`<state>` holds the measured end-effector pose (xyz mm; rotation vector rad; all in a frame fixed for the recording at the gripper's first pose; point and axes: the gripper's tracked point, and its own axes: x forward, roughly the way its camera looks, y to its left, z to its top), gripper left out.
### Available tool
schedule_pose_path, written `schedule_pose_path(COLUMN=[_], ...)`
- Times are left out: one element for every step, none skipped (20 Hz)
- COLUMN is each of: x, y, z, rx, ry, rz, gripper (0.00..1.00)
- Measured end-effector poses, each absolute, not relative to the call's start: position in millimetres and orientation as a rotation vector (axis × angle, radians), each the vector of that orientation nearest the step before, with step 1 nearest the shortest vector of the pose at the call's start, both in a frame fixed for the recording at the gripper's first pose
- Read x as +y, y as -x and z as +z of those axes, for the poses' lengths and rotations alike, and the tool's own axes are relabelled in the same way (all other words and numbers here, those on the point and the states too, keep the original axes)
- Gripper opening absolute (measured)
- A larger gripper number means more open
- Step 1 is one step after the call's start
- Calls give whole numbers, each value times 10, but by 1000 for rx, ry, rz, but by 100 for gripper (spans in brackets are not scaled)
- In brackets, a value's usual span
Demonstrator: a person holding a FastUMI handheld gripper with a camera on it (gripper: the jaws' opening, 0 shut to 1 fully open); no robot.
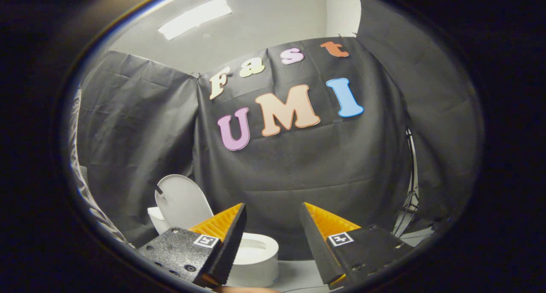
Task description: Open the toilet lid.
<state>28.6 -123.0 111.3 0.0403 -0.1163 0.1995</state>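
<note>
Showing a booth walled in black cloth [140,114], with a small white toilet [256,259] standing on the pale floor [298,276] at the foot of that cloth, beyond and below the fingers. Toilet lid [181,201]: already raised, standing upright against the back of the toilet, to the left of the left finger and well apart from it. A short dark tab [158,190] projects from the lid's left edge; it is too small to tell what it is. Toilet bowl [251,244]: its rim is exposed beneath the lid; the left finger hides part of the opening, and nothing can be made out inside. Gripper [273,216]: fingers spread wide, holding nothing, touching neither lid nor bowl, raised above the toilet.

Judgement: the lid appears fully open, so the task looks essentially complete. Good practice here would be to keep the fingers apart and clear of the lid, moving away without brushing its edge, since an upright lid could tip forward and fall closed if nudged.
</note>
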Motion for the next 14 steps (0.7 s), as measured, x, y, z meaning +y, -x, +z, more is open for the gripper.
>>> schedule_pose_path(x=[-1269, -1354, -1401, -1406, -1421, -1457, -1484, -1532, -1584, -1606, -1638, -1653, -1659, -1665], y=[-289, -327, -342, -351, -373, -392, -408, -427, -434, -415, -416, -415, -395, -389], z=[1125, 1110, 1096, 1085, 1073, 1051, 1031, 964, 903, 883, 891, 870, 857, 815], rx=[-117, -114, -107, -100, -89, -76, -60, -28, 3, 22, 33, 35, 37, 49], ry=[-43, -50, -55, -61, -60, -58, -58, -52, -49, -59, -75, -84, -88, -87], rz=[184, 153, 135, 130, 119, 108, 93, 72, 53, 51, 45, 37, 35, 31], gripper=[78, 78, 79, 79, 79, 79, 79, 79, 79, 79, 79, 79, 79, 79])
